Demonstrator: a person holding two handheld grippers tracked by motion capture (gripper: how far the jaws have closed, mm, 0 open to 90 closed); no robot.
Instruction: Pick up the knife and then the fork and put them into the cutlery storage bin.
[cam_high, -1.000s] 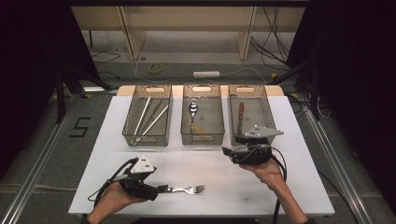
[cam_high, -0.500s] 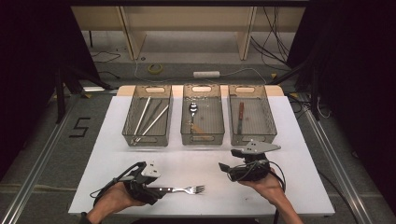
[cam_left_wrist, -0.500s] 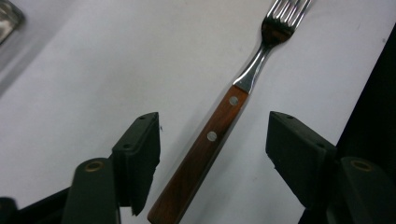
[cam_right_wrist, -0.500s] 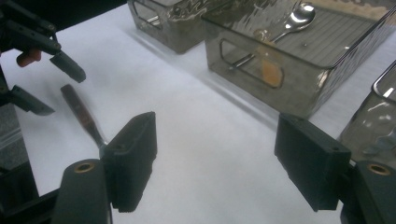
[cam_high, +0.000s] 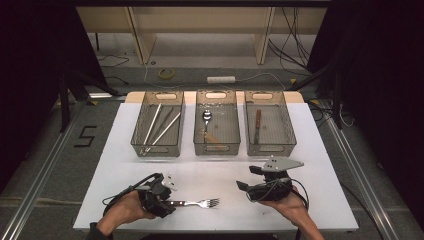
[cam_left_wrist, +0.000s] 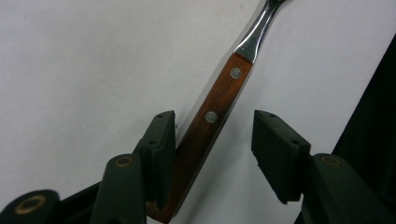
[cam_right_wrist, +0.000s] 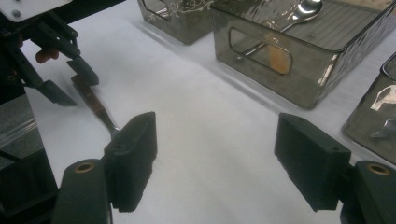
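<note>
The fork (cam_left_wrist: 219, 107) runs off the top edge in the left gripper view, tines unseen (its handle end sits behind one jaw). In the right gripper view, a jaw covers its front part.

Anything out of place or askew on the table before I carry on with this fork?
Only the fork is outside the bins, lying flat on the white table near the front edge. The left gripper has just been closing around its wooden handle, one pad touching, the other apart. Nothing looks spilled or damaged.
</note>
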